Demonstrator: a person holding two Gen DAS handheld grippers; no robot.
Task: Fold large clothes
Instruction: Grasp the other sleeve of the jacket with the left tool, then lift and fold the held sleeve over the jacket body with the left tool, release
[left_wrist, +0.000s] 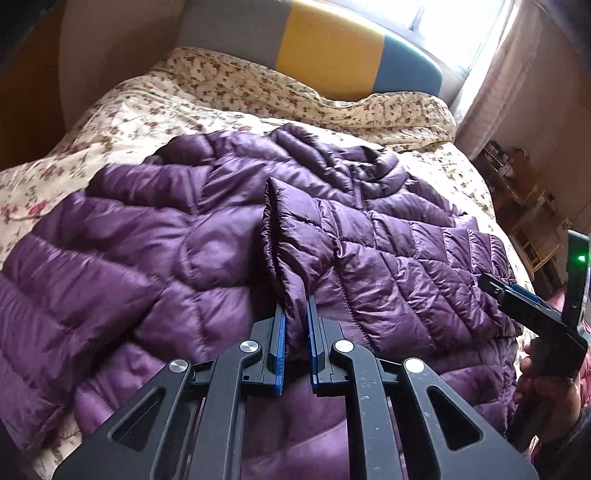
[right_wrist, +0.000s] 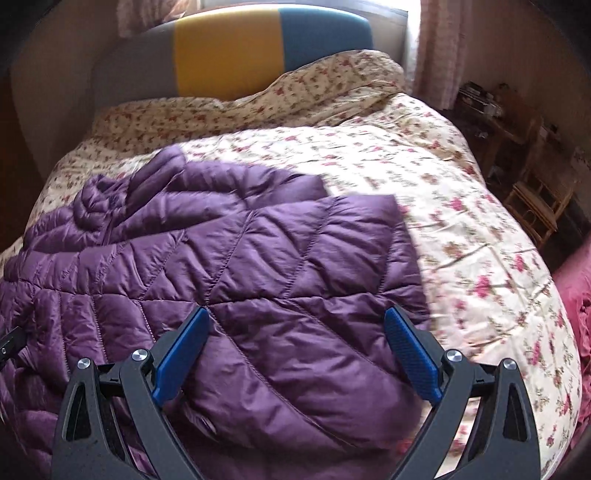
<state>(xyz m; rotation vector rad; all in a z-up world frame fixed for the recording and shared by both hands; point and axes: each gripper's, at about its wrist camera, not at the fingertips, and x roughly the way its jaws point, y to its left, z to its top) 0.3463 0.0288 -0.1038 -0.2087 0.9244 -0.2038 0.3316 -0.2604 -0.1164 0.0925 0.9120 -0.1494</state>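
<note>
A purple quilted puffer jacket (left_wrist: 147, 240) lies spread on the bed, collar toward the headboard. In the left wrist view my left gripper (left_wrist: 295, 305) is shut on a raised fold of the jacket, apparently a sleeve end, and the cloth stands up as a ridge between the blue pads (left_wrist: 280, 332). At that view's right edge a hand holds the right gripper (left_wrist: 517, 293) over the jacket's right side. In the right wrist view my right gripper (right_wrist: 297, 312) hangs open just above the jacket (right_wrist: 258, 251), with its blue pads (right_wrist: 181, 354) wide apart and nothing gripped.
The bed carries a cream floral quilt (right_wrist: 461, 229), bunched up near the grey, yellow and blue headboard (right_wrist: 229, 51). Wooden shelves and a chair (right_wrist: 535, 199) stand to the right of the bed, below a curtained window (left_wrist: 461, 33). Pink fabric (right_wrist: 576, 295) lies at the right edge.
</note>
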